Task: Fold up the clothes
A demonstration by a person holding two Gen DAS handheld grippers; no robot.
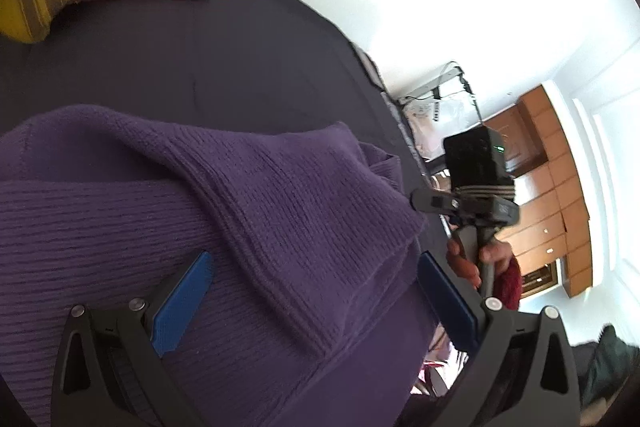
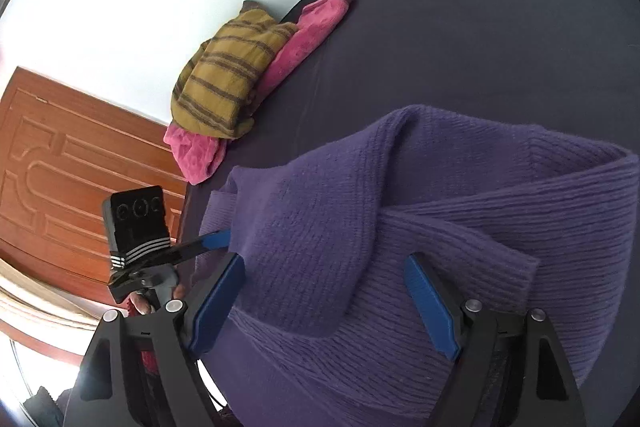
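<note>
So the purple sweater [image 1: 240,227] is lying partly folded on a dark bed [image 1: 220,47], with one sleeve flopped across the body. The left hand-held gripper [image 1: 316,301] is wide open, blue pads [image 1: 182,307] spread to either side of the knit; it sits right over the sweater, with nothing pinched between the pads. Whether the pads actually touch the fabric, I can't tell. The right hand-held gripper [image 2: 326,301] is in the same state in its own view: spread wide, hanging over the sweater's [image 2: 440,227] folded sleeve, clamping nothing. Each camera also catches the other gripper off at the sweater's edge: in the right view the left one's blue tip [image 2: 218,239] is right up against the knit. Over at the far edge of the bed [image 2: 480,27] there's a yellow striped garment [image 2: 228,83] piled on top of a pink one [image 2: 304,43], well apart from the sweater.
</note>
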